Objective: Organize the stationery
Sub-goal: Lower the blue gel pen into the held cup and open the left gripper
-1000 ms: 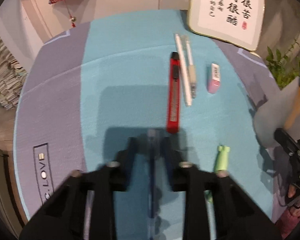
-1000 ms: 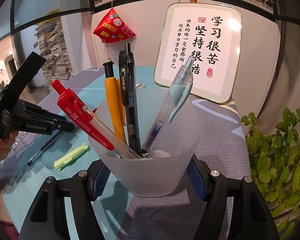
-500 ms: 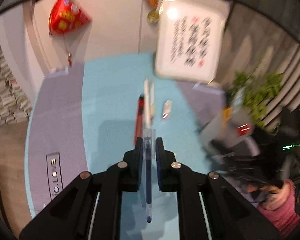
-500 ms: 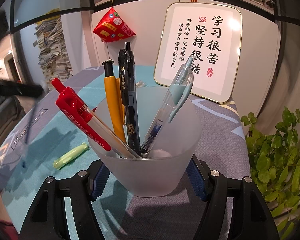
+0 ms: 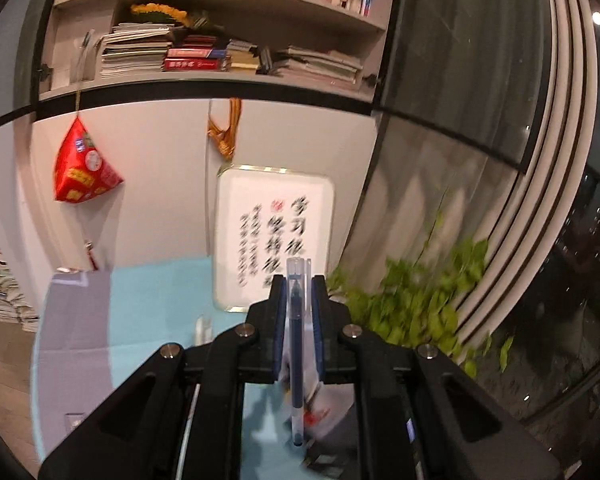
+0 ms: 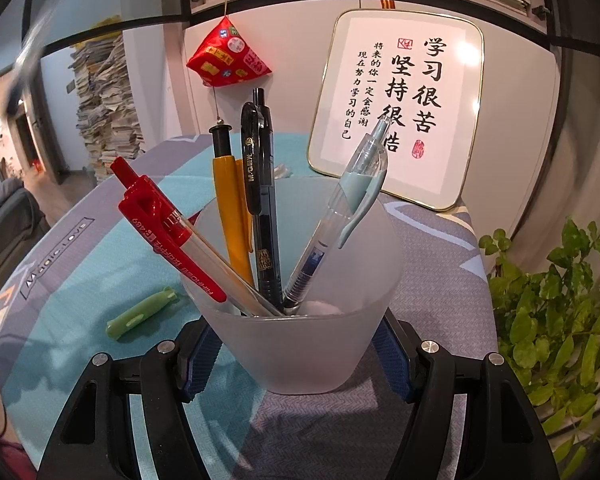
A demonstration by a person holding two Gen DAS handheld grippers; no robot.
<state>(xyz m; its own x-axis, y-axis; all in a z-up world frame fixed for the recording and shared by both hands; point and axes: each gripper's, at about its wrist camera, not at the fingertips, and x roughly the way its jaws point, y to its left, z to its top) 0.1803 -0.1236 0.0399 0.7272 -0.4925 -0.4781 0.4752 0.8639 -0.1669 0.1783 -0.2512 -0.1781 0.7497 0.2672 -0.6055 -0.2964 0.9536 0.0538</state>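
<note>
A blue capped pen (image 5: 297, 344) is being clamped upright in the closed left gripper (image 5: 297, 320), raised above the table (image 5: 148, 304). A frosted pen cup (image 6: 300, 320) holding four pens is being gripped by the right gripper (image 6: 300, 356); a green cap (image 6: 142, 312) is lying beside it.
</note>
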